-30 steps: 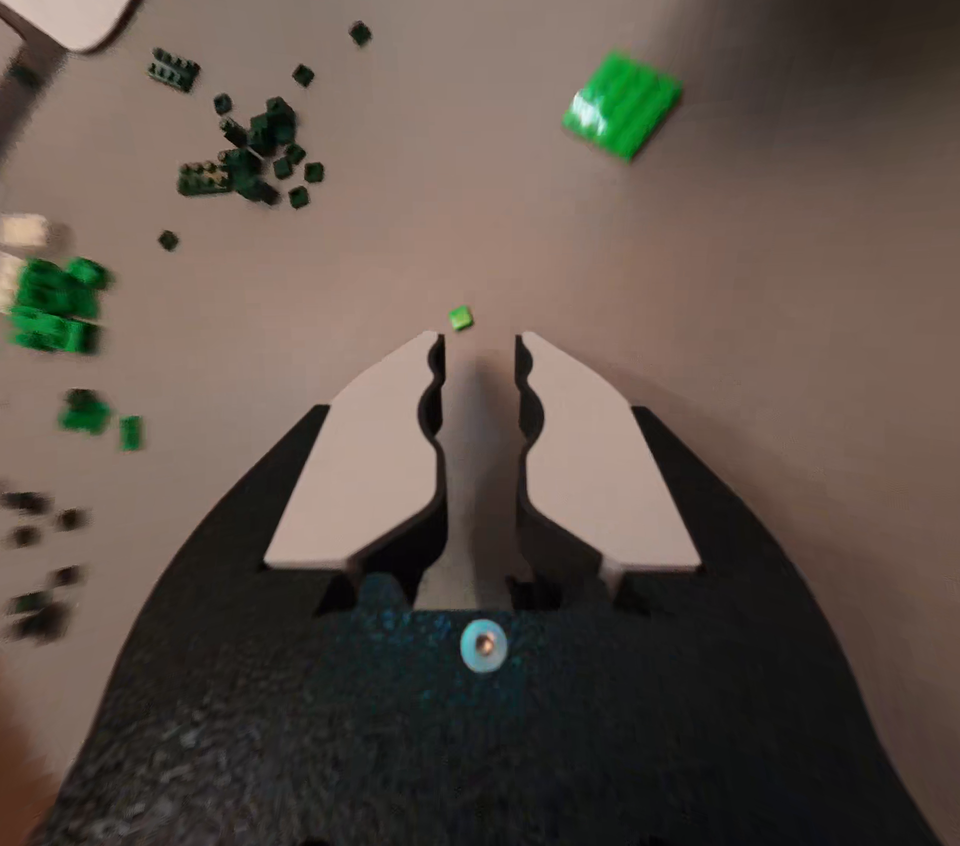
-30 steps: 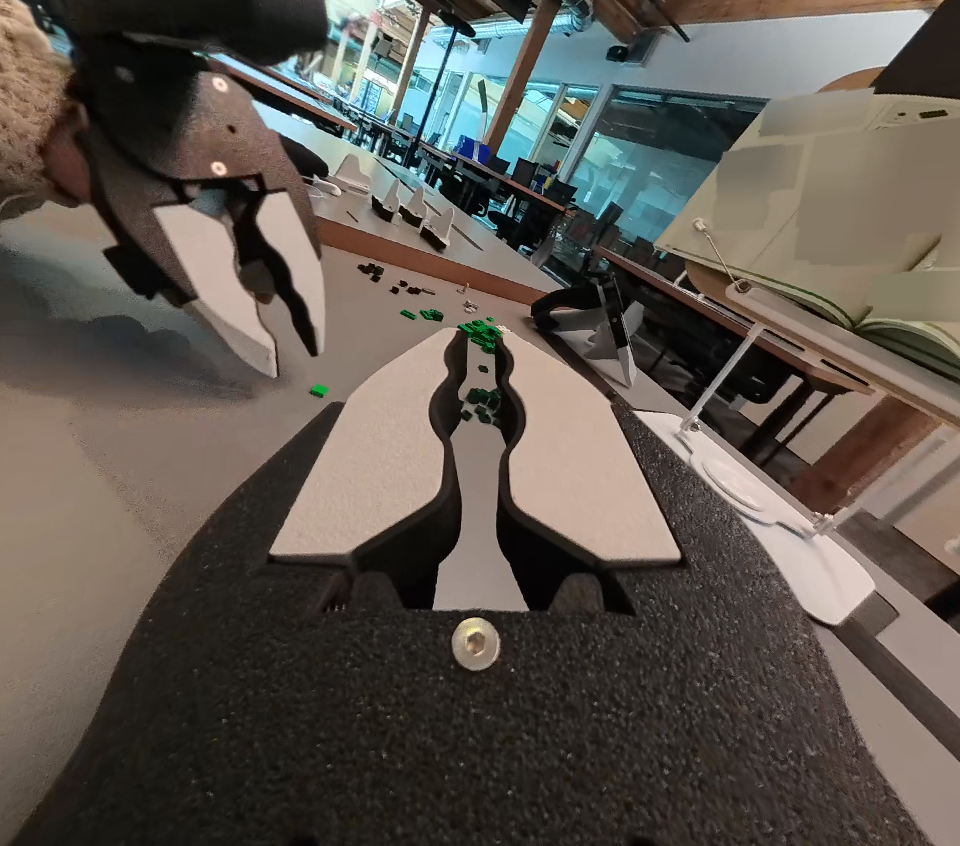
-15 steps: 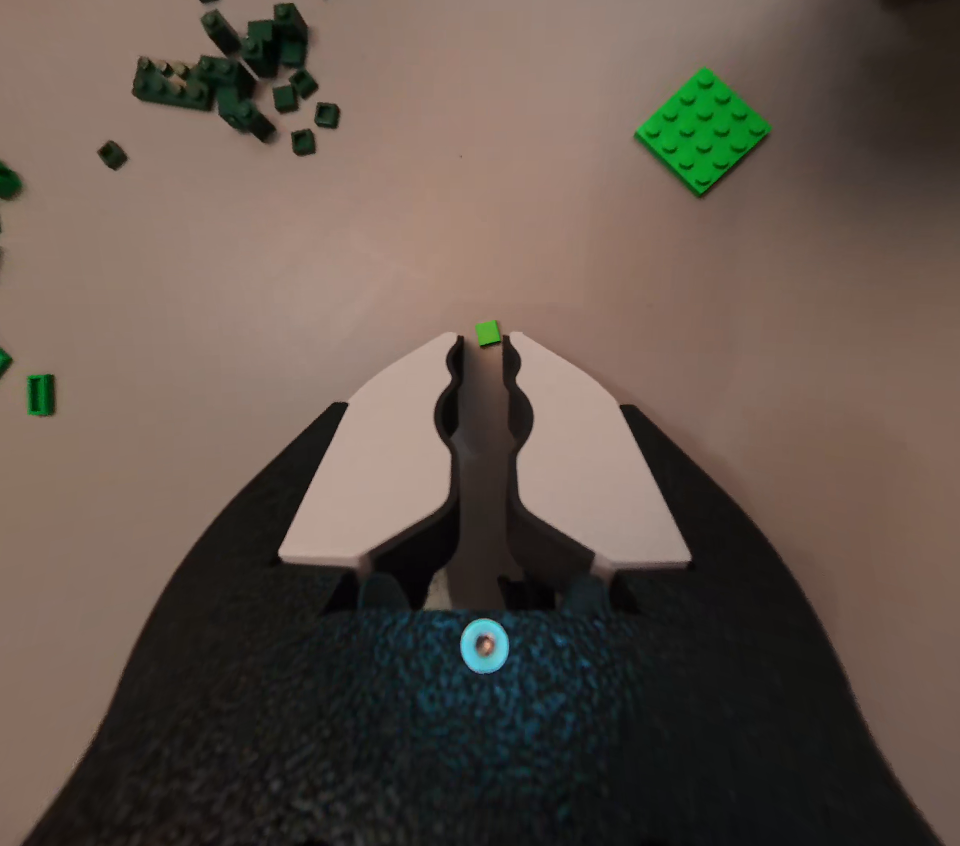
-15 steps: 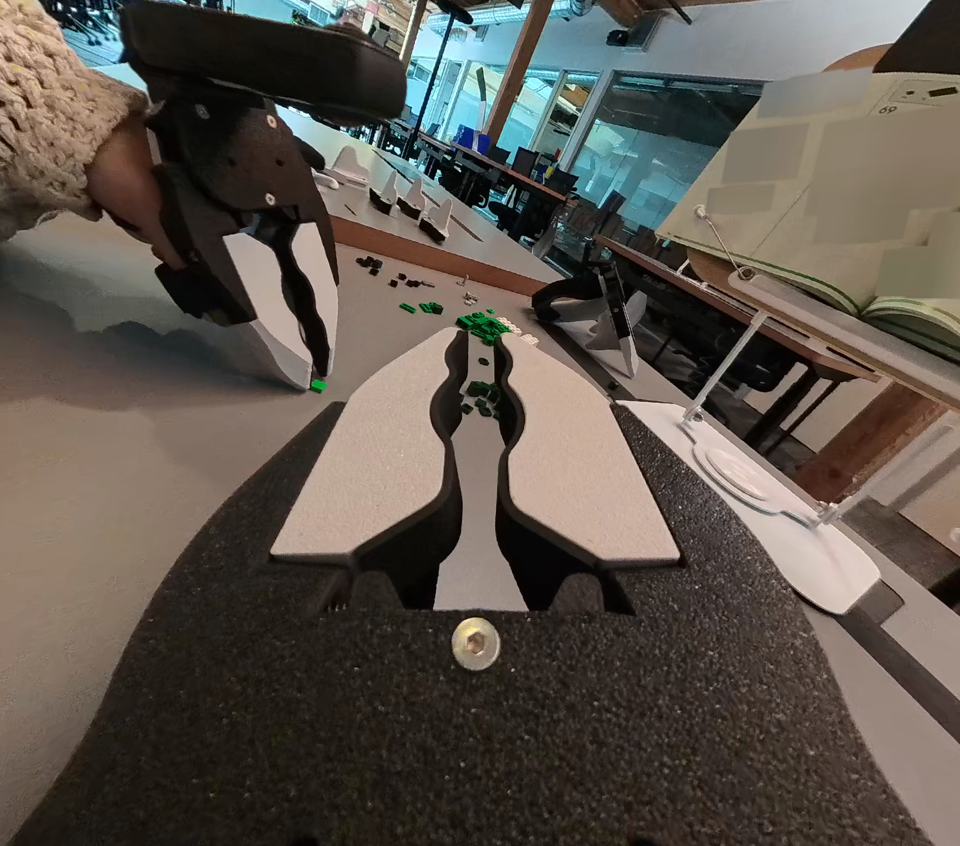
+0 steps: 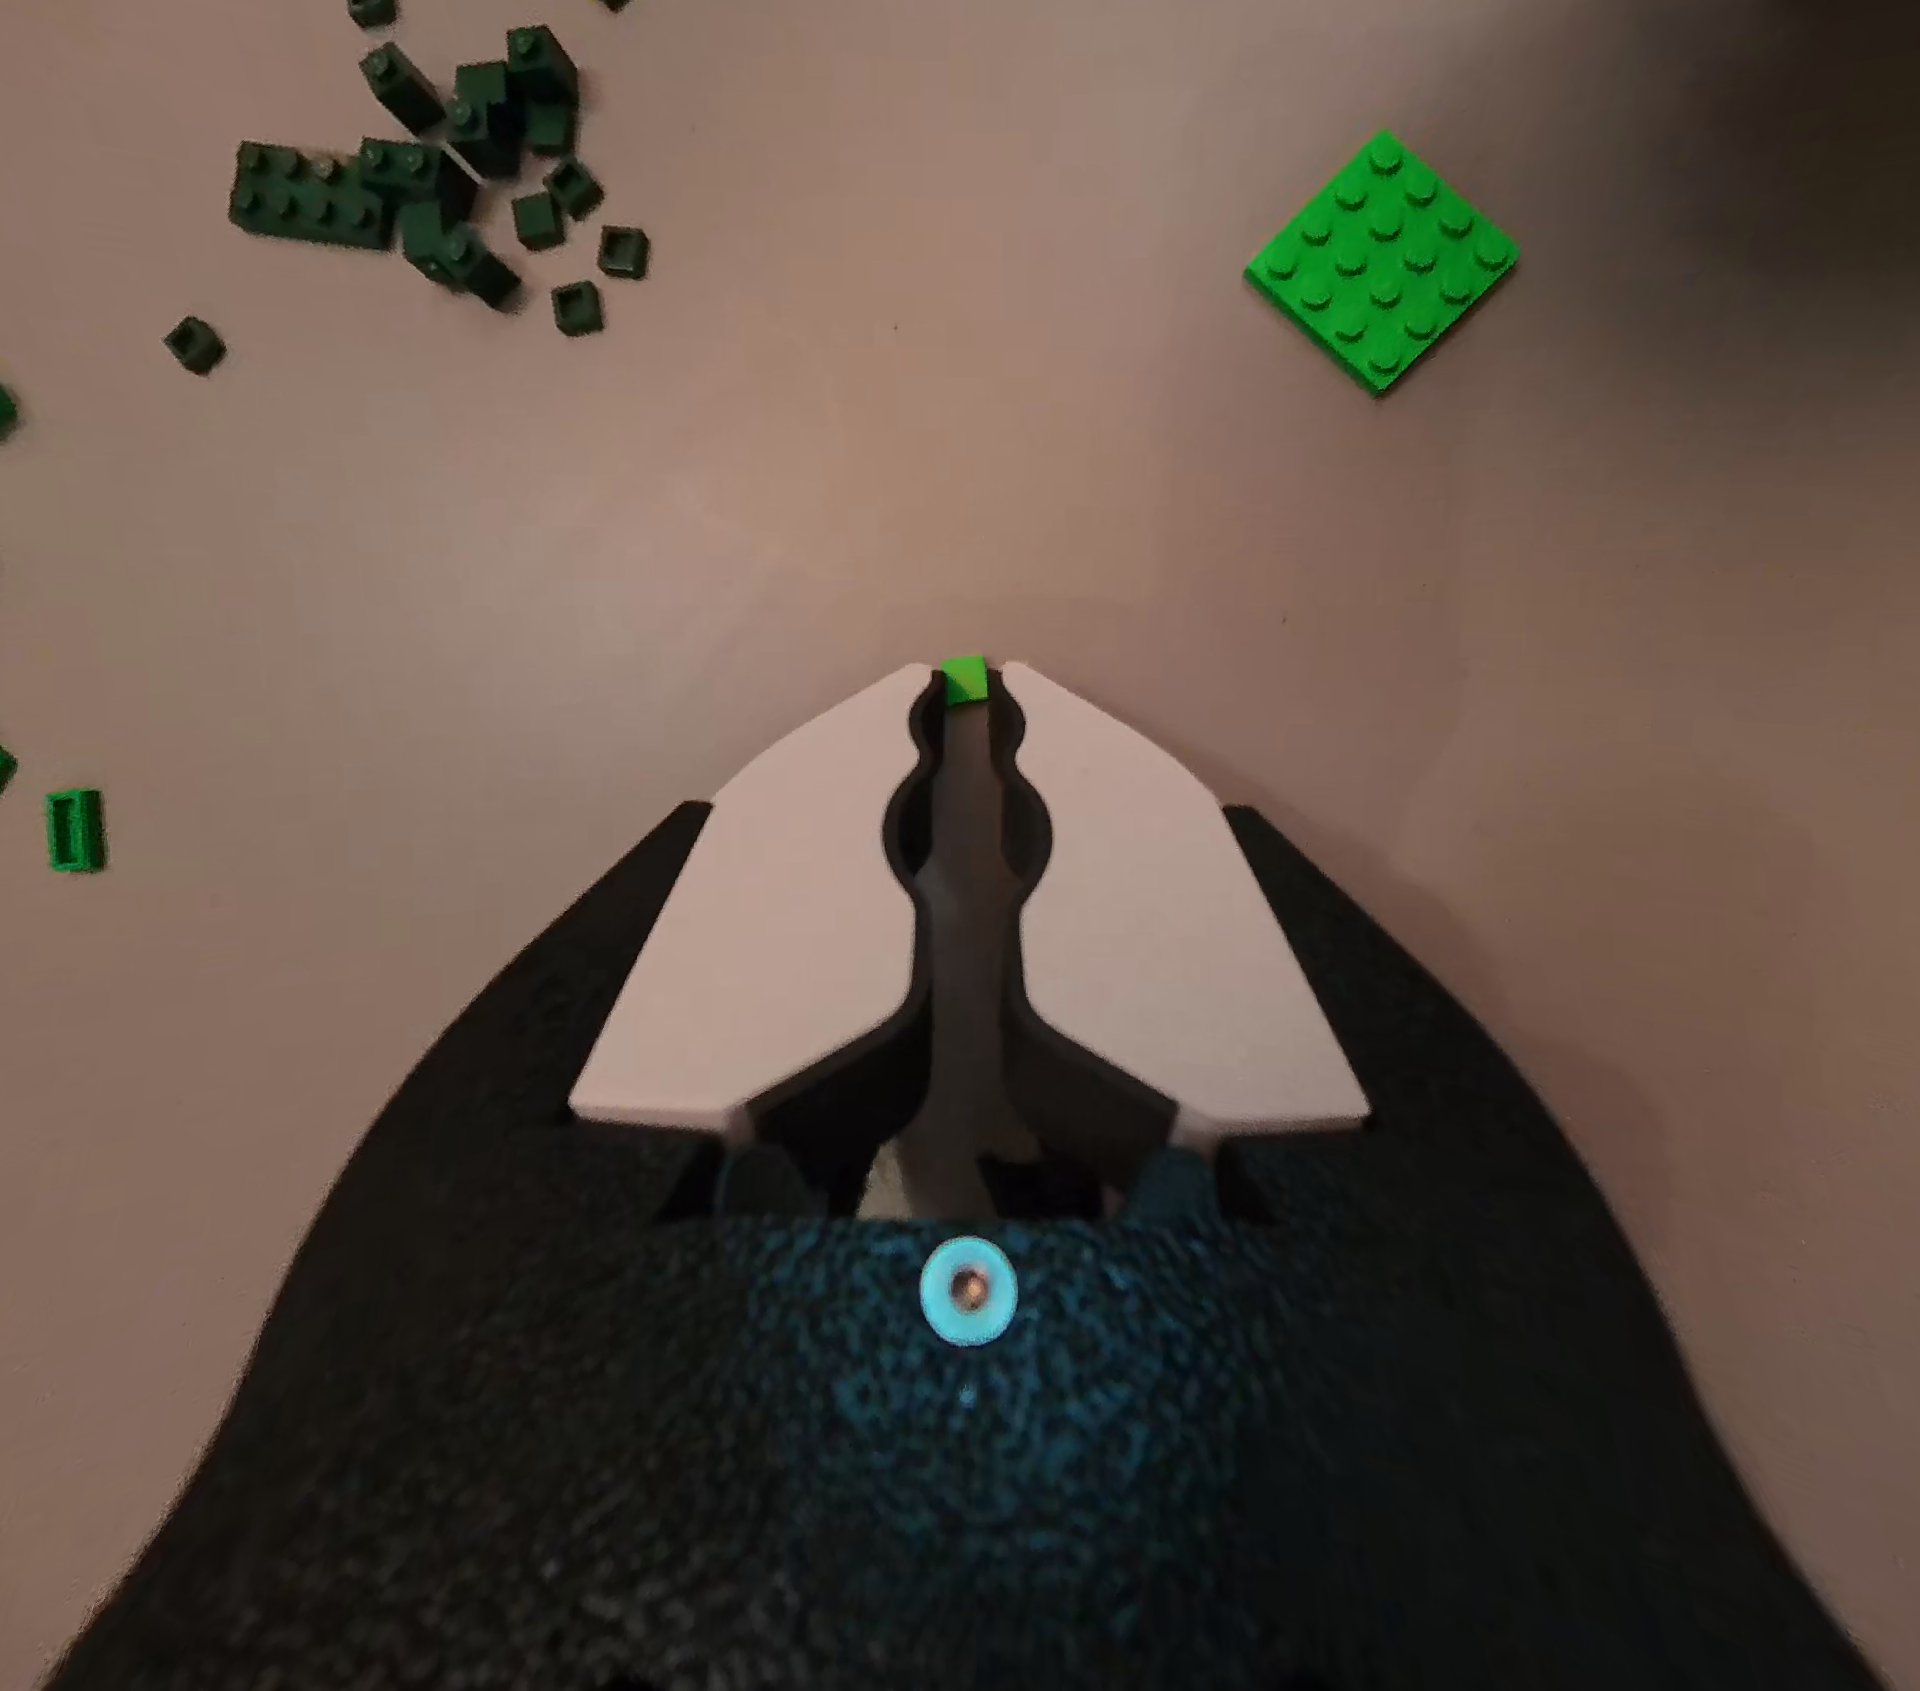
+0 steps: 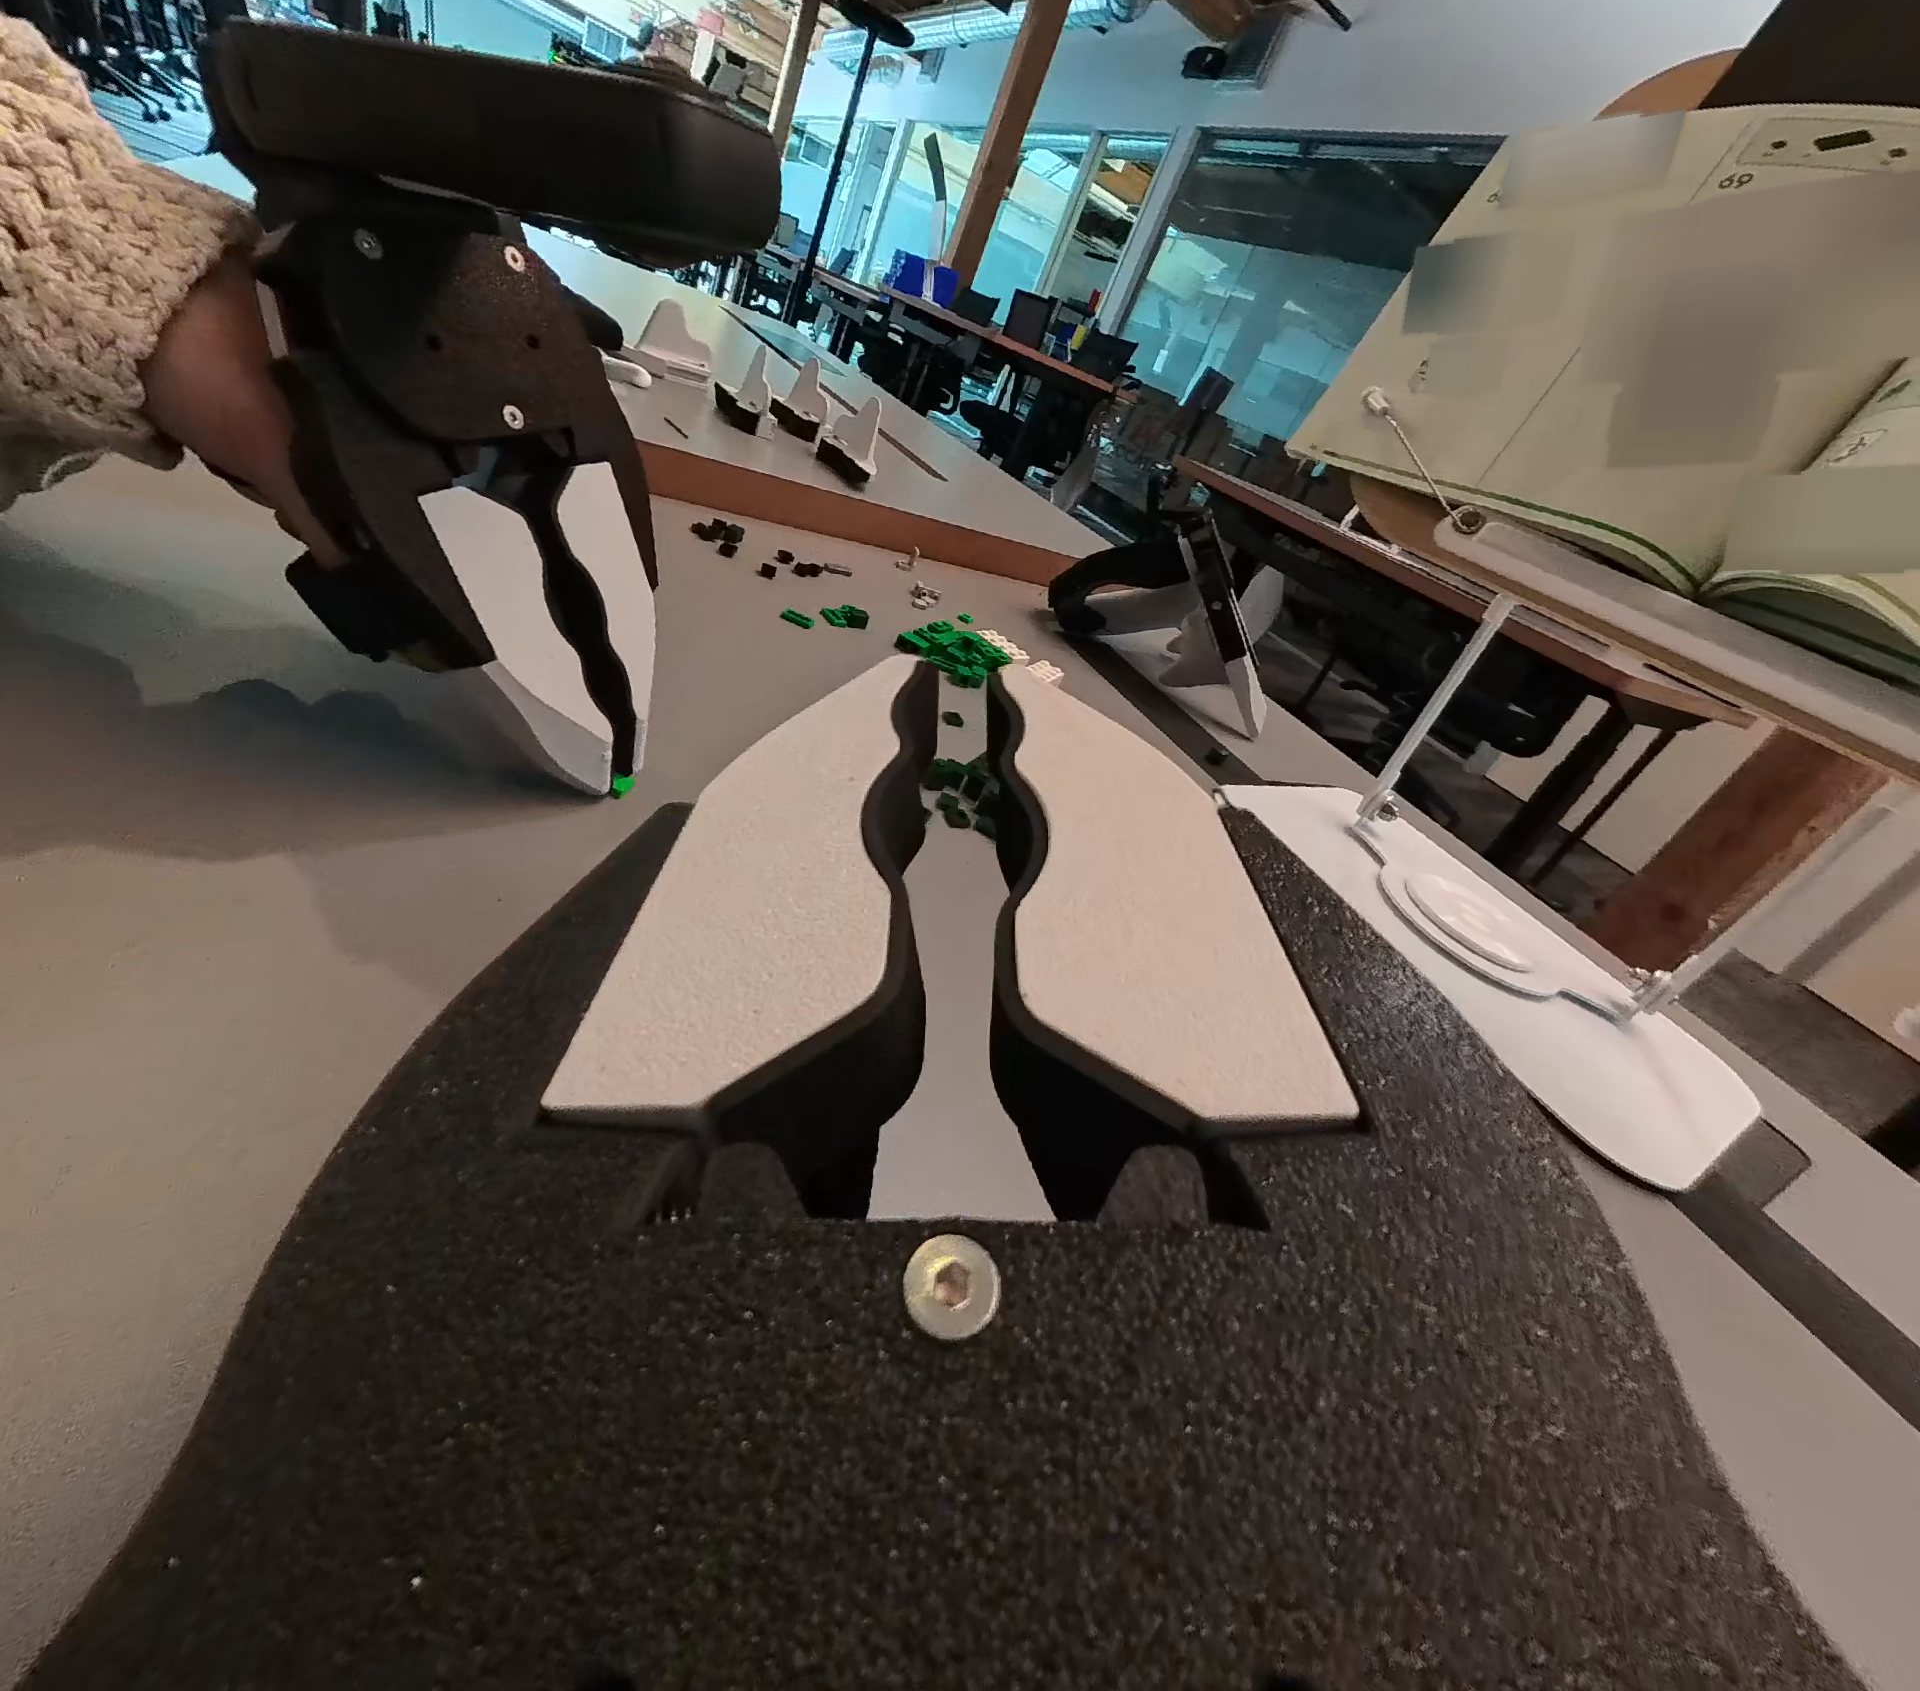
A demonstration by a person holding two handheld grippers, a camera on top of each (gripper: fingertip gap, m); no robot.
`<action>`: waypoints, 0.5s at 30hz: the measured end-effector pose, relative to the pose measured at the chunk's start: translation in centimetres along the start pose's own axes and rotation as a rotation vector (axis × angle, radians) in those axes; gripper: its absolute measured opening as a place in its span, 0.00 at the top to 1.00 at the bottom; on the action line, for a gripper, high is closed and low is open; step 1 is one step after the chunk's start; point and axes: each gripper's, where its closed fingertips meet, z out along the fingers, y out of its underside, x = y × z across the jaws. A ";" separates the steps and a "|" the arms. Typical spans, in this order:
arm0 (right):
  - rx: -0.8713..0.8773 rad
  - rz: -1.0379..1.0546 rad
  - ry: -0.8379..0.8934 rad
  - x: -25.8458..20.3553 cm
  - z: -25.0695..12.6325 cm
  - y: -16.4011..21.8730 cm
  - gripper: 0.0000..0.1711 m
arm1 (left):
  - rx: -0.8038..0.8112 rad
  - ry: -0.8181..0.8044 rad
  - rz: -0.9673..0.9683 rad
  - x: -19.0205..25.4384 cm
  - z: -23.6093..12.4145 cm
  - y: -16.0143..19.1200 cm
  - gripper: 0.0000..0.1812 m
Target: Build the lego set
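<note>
We lower our left gripper [image 5: 964, 677] onto the grey tabletop [image 5: 935, 446], its fingers [image 5: 831, 810] drawn almost together and pinching a tiny bright-green piece [image 5: 963, 681] at their very tips. From the right wrist view the same piece [image 6: 621, 784] sits at the tabletop, caught between the left gripper's [image 6: 621, 758] points. Our right gripper [image 6: 951, 685] hangs low over the tabletop, slightly parted and holding nothing. A bright-green studded plate [image 5: 1382, 259] lies flat to the right and well apart; a heap of dark-green bricks [image 5: 436, 176] is scattered to the upper left, and an open instruction book [image 6: 1662, 394] rests on a stand at the right. We judge the piece to be hard, featherlight plastic with slick sides, so it could twist or pop free under uneven pressure. The sound hold seems to be square across two opposite flat sides, as now, with only light squeeze.
</note>
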 end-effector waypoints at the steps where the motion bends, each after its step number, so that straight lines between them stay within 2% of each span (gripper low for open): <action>1: 0.001 0.004 0.004 0.1 0.0 0.0 0.95 | -0.002 0.001 0.002 0.0 0.0 0.0 0.96; 5: -0.006 0.021 0.047 1.0 -0.1 0.2 0.96 | 0.002 -0.018 0.077 0.3 0.0 -0.4 0.96; 9: -0.112 -0.023 0.210 3.6 -0.2 1.8 0.97 | 0.147 0.077 0.182 3.0 -1.1 -3.6 0.96; 12: -0.141 0.010 0.315 5.5 -0.8 2.4 0.98 | 0.230 0.156 0.338 6.0 -1.6 -6.0 0.96; 15: -0.135 0.056 0.356 6.4 -1.3 2.5 0.98 | 0.202 0.125 0.530 7.4 -0.8 -6.9 0.96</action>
